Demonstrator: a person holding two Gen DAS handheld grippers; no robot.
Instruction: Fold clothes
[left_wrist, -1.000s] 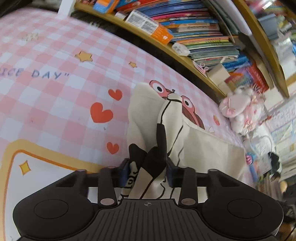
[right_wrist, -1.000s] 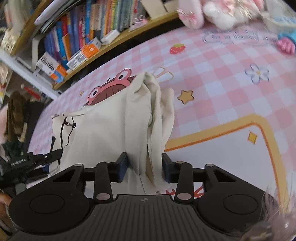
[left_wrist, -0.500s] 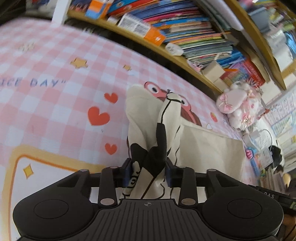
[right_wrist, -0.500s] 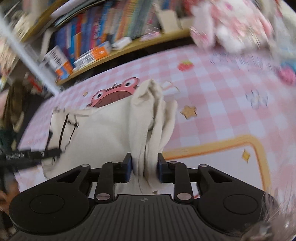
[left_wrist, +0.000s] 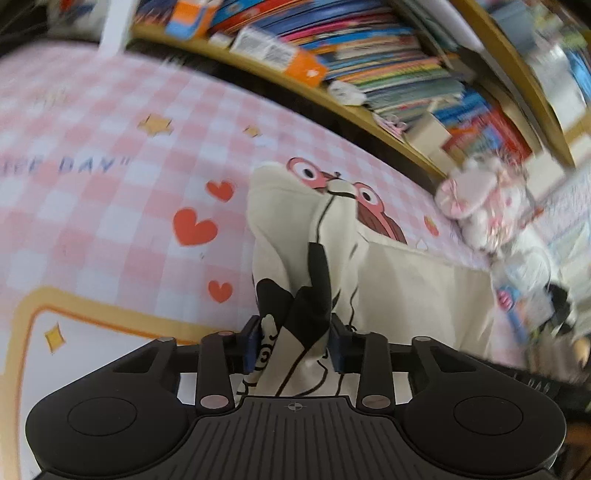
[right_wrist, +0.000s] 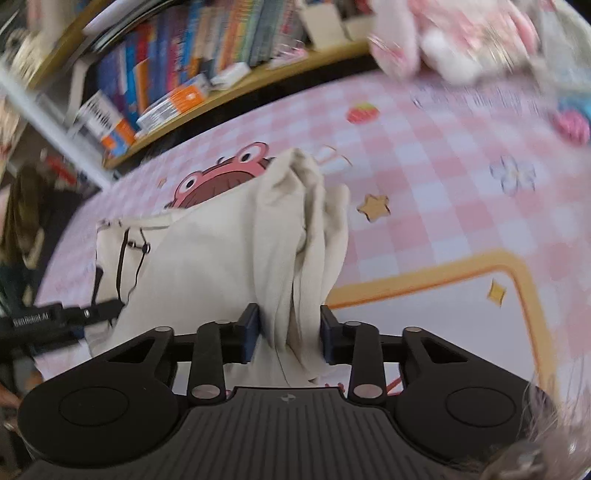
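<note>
A pink checked cloth (left_wrist: 110, 206) covers the desk below one crowded wooden bookshelf (left_wrist: 369, 92). One cream fabric garment with black print (left_wrist: 413, 288) lies there. Both grippers angle downward, left gripper (left_wrist: 293, 341) and right gripper (right_wrist: 289, 334), each with jaws closing on a bunched fold.

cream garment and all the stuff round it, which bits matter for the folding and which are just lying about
For the folding:
- cream garment
- left gripper, closing on its black-printed fold
- right gripper, closing on a bunched cream fold

Lying about:
- books on the shelf
- pink plush toy
- pink checked cloth underneath
</note>
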